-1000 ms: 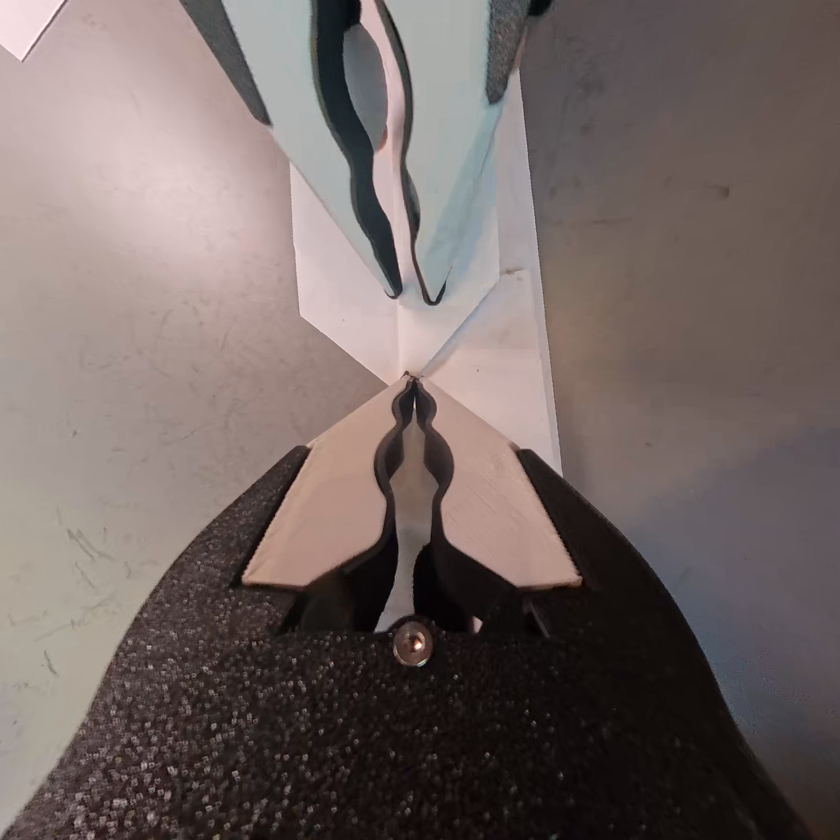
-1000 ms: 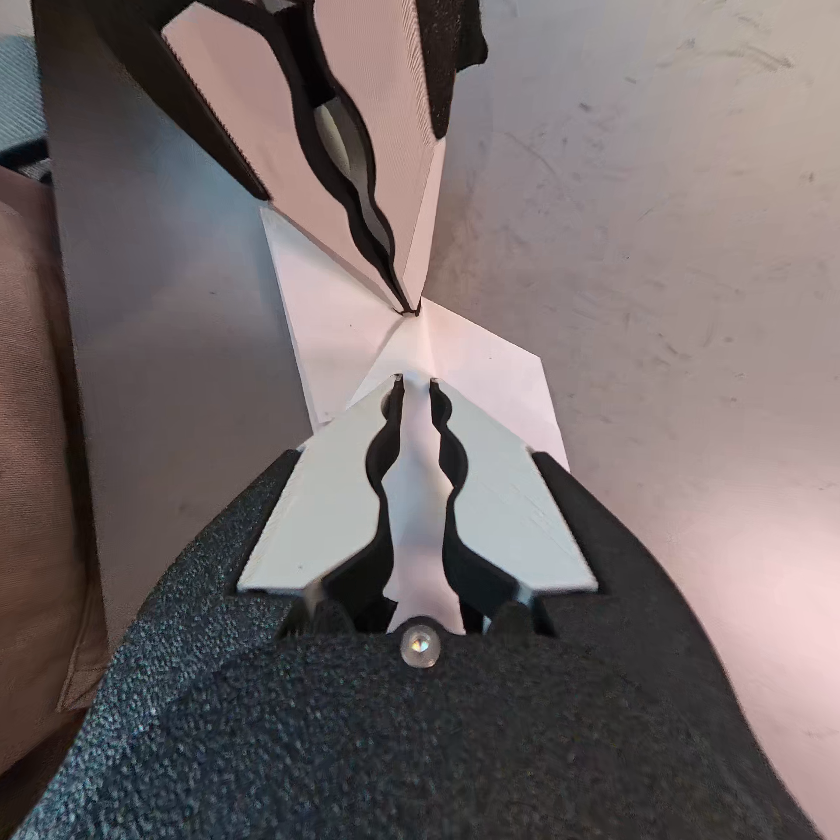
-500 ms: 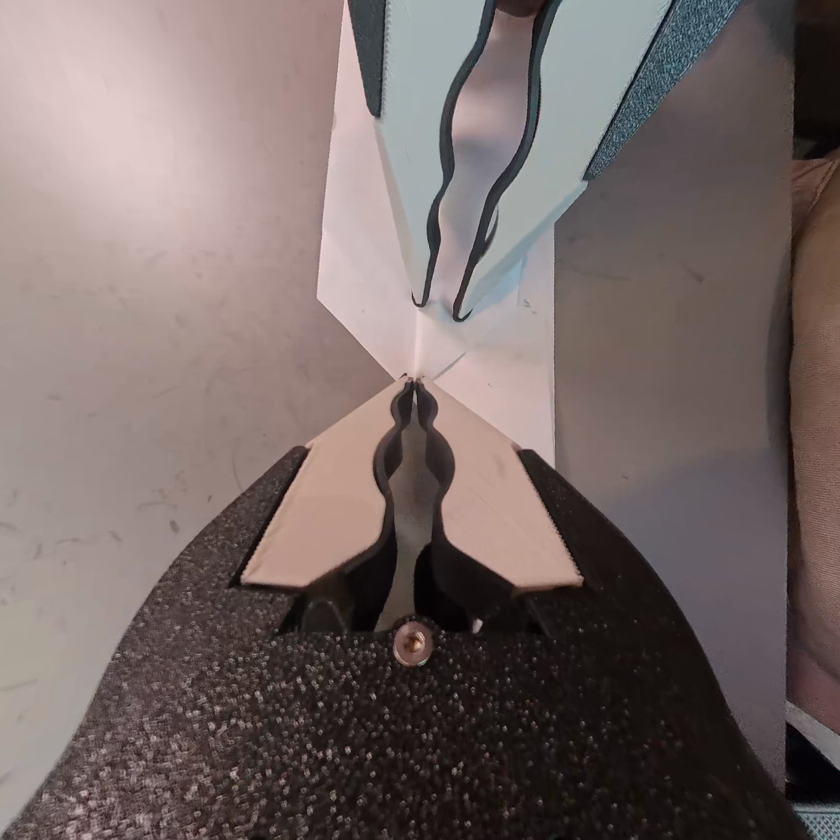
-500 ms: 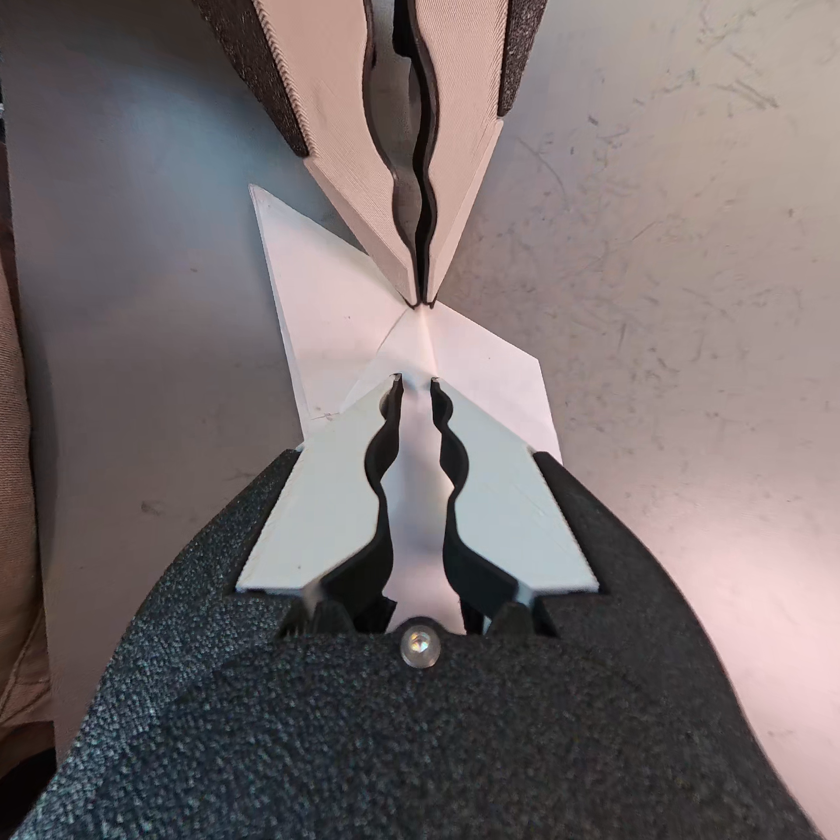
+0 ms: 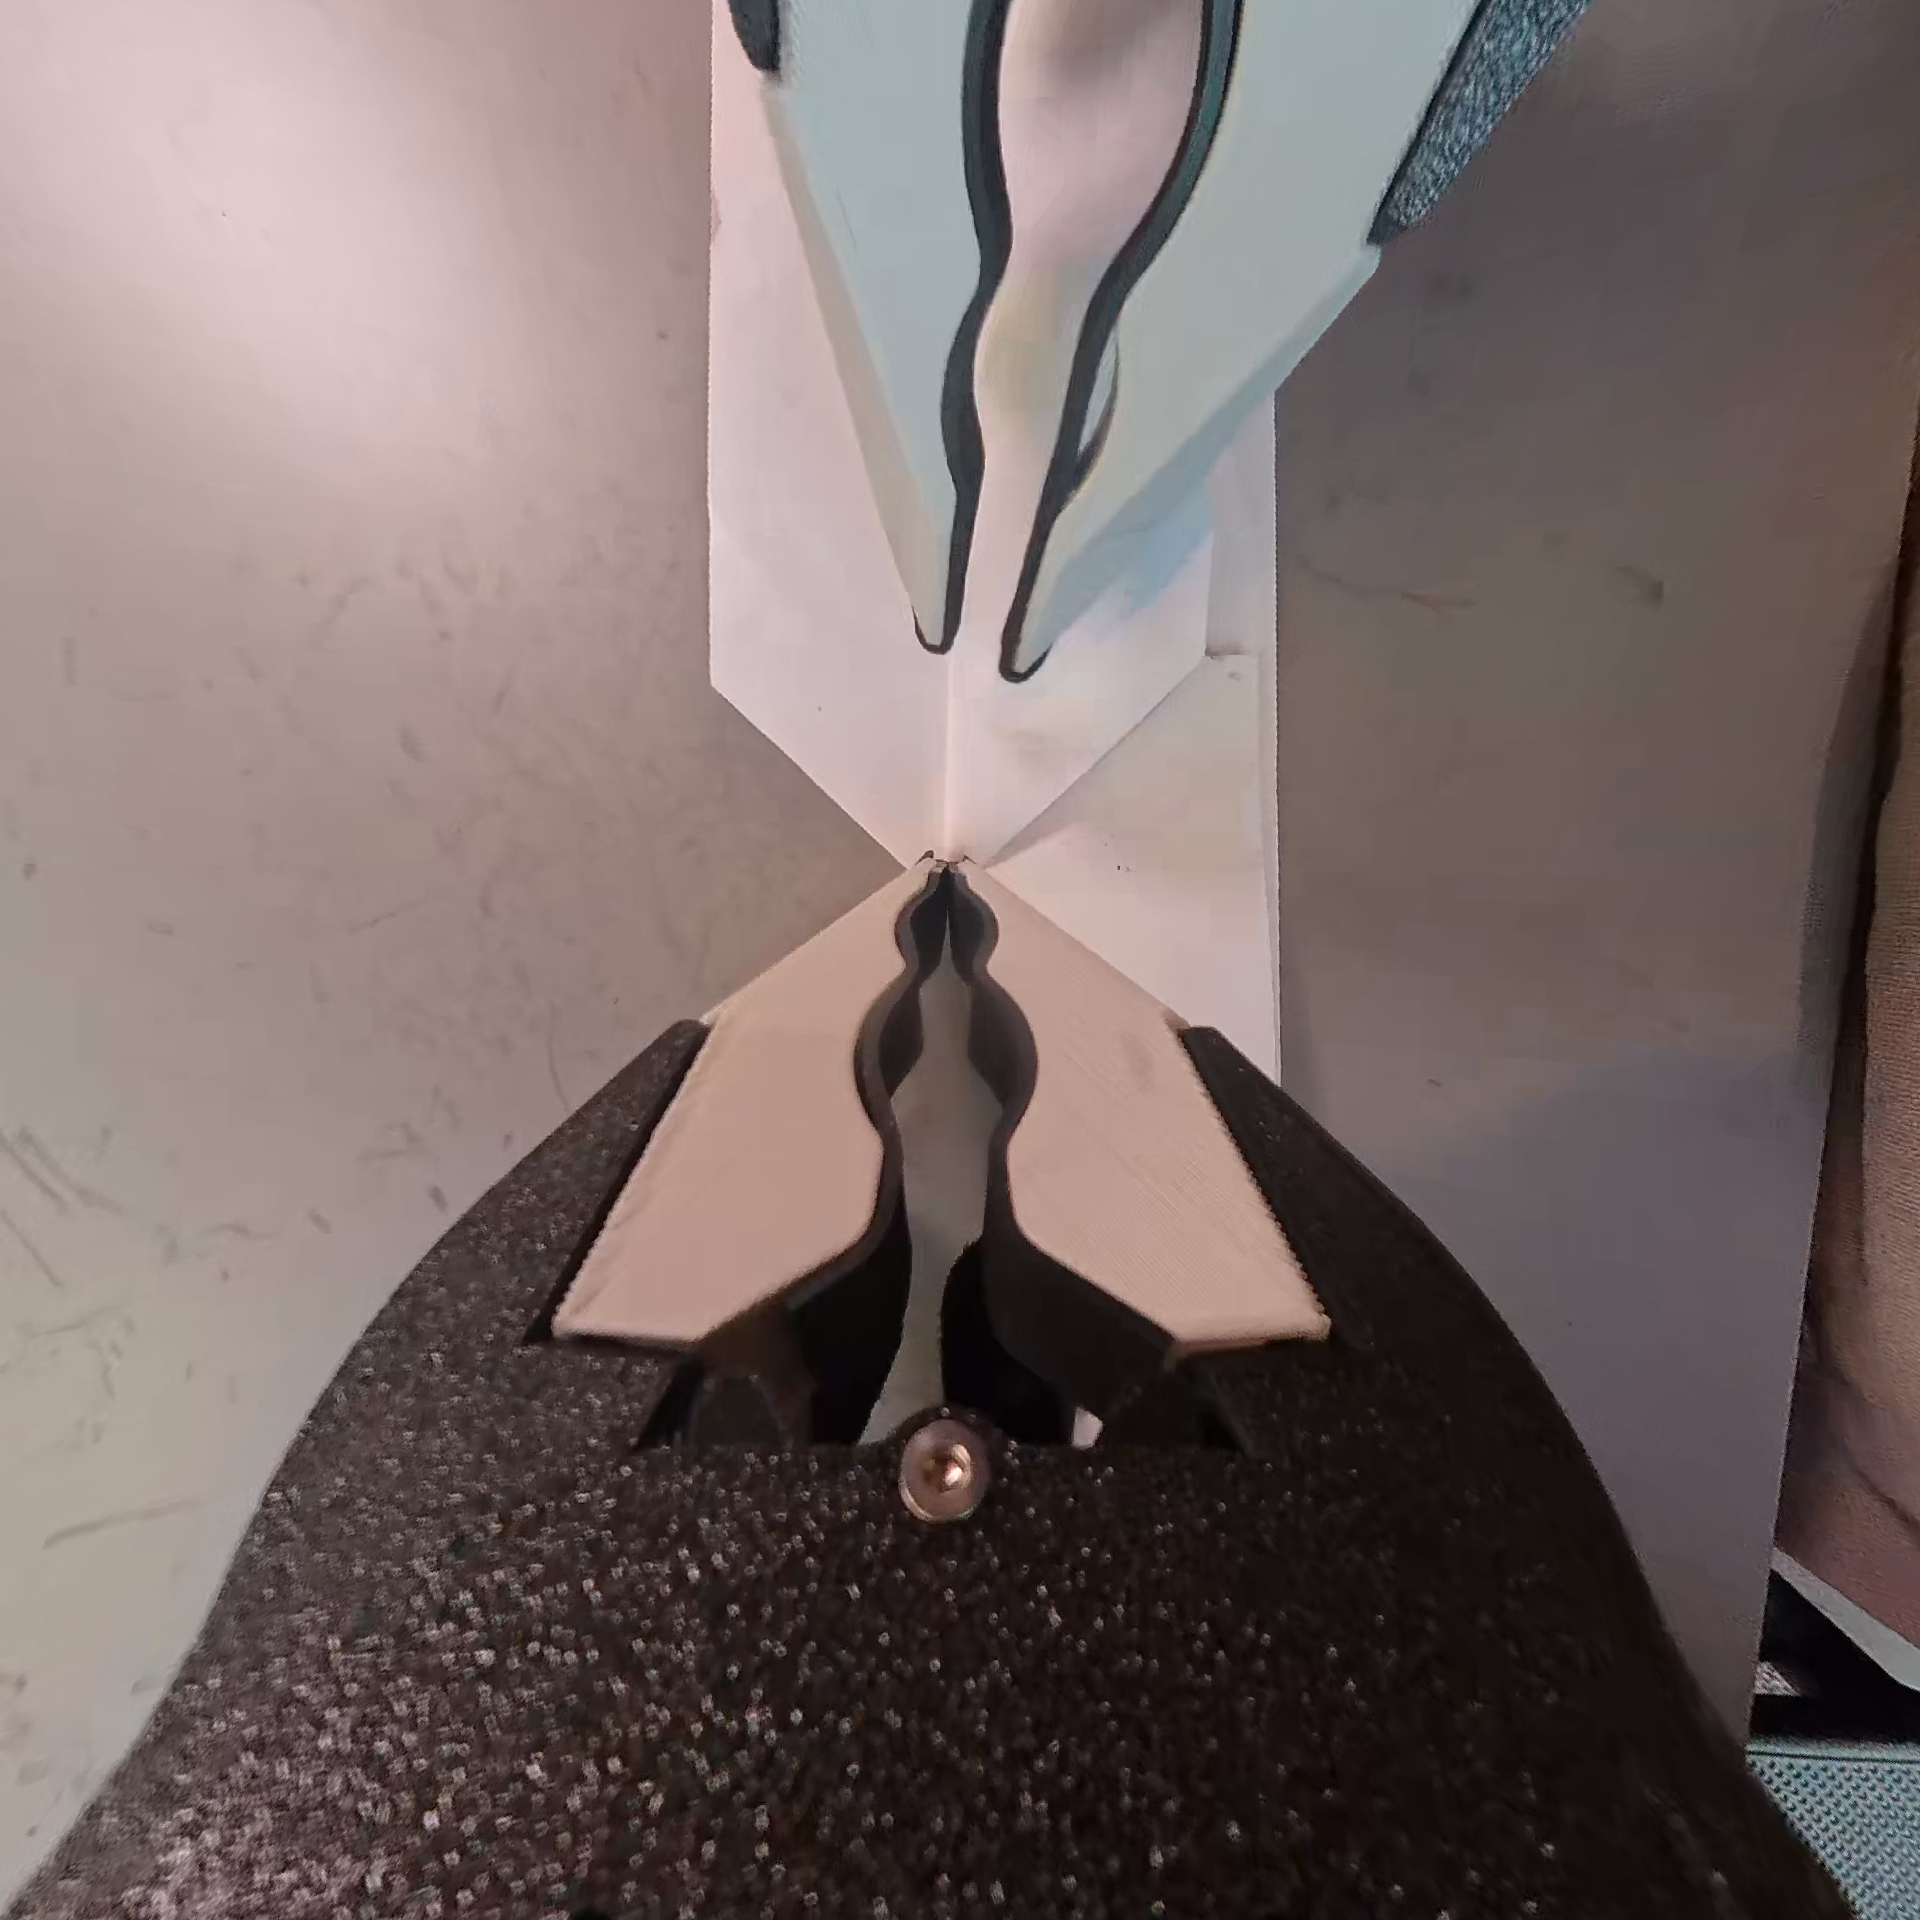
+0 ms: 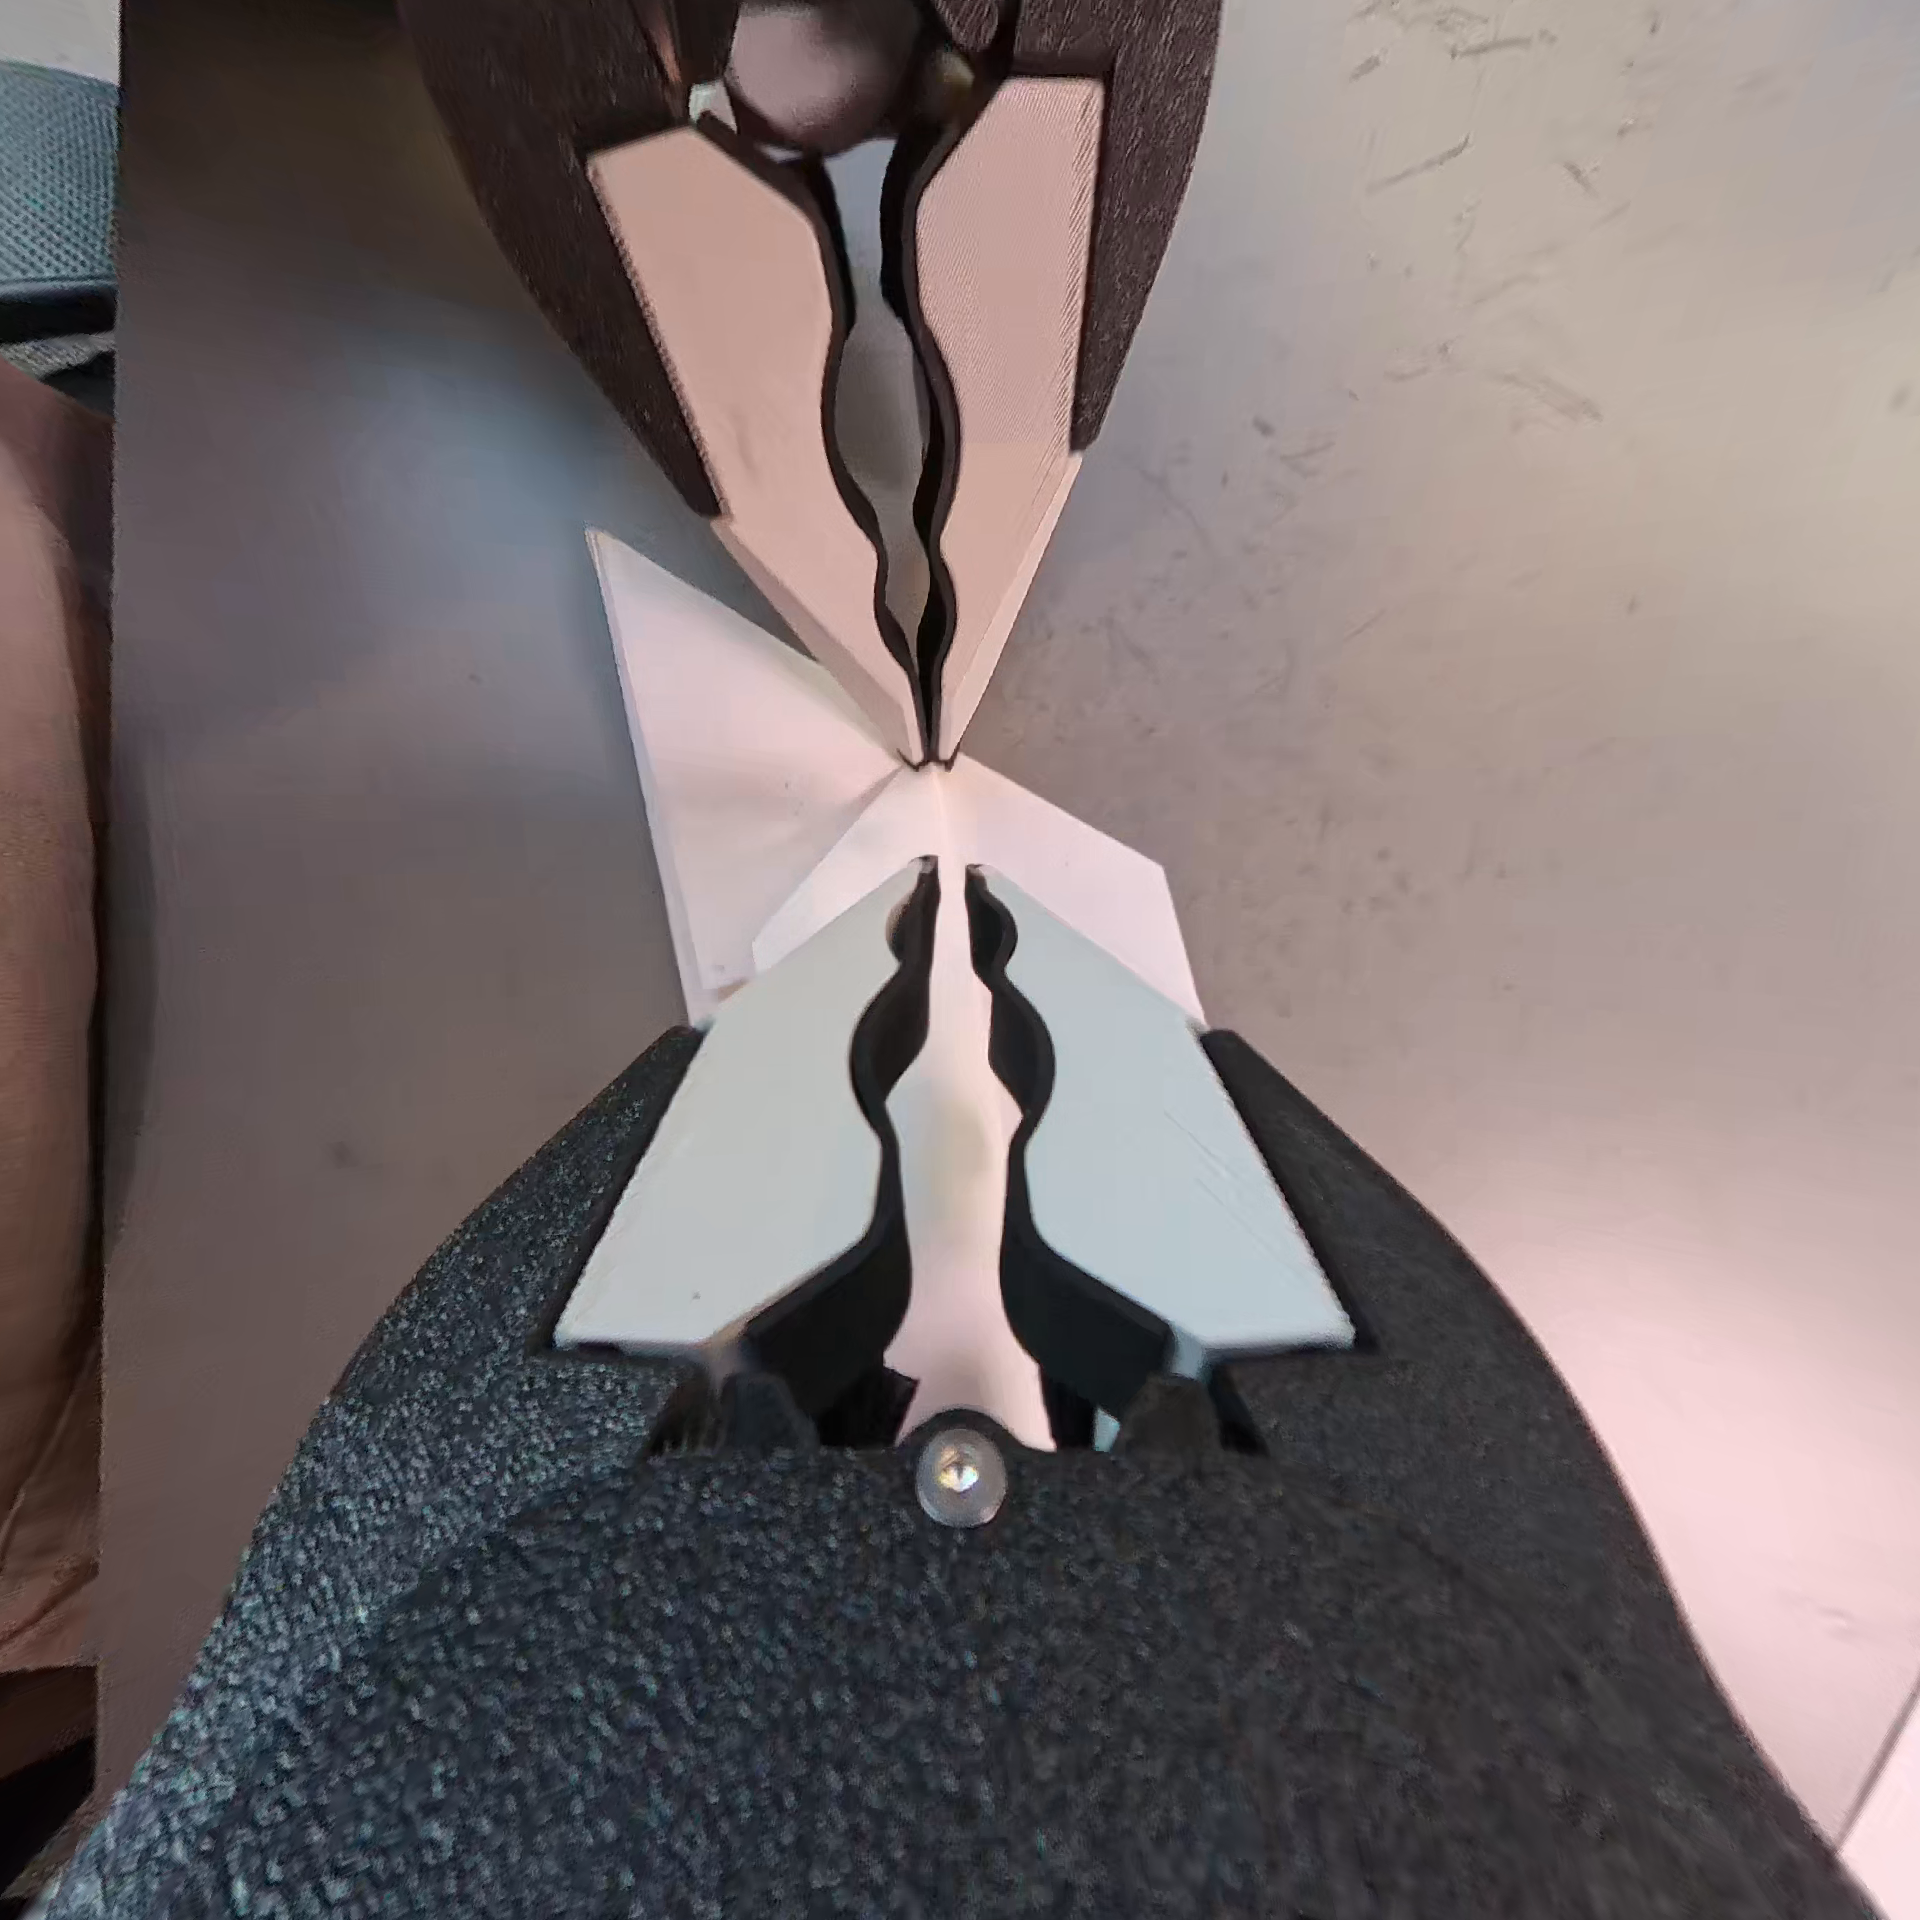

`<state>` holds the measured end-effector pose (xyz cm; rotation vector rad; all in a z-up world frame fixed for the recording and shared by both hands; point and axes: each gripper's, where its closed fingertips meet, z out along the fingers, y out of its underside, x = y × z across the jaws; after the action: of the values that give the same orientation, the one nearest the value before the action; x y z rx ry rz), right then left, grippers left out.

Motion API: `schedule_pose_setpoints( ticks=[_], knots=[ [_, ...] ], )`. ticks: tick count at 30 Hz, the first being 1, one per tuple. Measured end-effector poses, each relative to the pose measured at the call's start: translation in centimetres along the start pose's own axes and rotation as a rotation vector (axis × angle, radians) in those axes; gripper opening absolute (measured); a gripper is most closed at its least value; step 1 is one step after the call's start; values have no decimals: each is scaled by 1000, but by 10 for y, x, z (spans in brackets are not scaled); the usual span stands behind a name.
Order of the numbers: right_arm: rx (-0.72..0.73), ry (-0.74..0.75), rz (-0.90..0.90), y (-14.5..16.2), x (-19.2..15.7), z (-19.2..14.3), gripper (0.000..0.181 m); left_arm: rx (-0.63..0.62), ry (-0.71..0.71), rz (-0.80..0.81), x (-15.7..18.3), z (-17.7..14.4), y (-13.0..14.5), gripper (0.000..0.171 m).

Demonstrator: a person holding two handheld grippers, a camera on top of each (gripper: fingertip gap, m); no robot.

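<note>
White folded paper (image 5: 831,644) with a centre crease lies flat on a scuffed grey surface (image 5: 364,520), whose edge runs near the paper's right side. Left tool (image 5: 943,860), tips pressed together, touches the crease. Right tool (image 6: 948,864), slightly spread, hovers over the paper opposite.

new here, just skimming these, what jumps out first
Two pairs of tongs meet tip to tip over a folded white paper lying on the scuffed grey table. The left tongs are shut, tips at the paper's centre crease; the right tongs stand slightly open over the paper.
</note>
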<state>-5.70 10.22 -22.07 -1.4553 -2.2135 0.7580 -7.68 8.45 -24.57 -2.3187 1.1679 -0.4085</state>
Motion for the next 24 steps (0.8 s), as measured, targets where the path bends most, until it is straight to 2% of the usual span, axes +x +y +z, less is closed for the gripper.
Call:
schedule_pose_setpoints(
  ticks=[3, 8, 13, 18, 24],
  knots=[
    [-30, -14, 51, -7, 0, 8, 0, 17, 5, -5, 0, 0, 0, 0],
    [-82, -22, 89, 0, -5, 28, 0, 68, 13, -27, 2, 1, -2, 0],
    [-106, -27, 119, 2, -4, 29, 0, 71, 7, -18, 2, 1, -3, 0],
    [-115, -15, 101, 2, -4, 29, 0, 127, 46, -58, 4, 0, -8, 0],
    [-116, -16, 84, 2, -5, 29, 0, 89, 17, -37, 5, 3, -7, 0]
  ],
)
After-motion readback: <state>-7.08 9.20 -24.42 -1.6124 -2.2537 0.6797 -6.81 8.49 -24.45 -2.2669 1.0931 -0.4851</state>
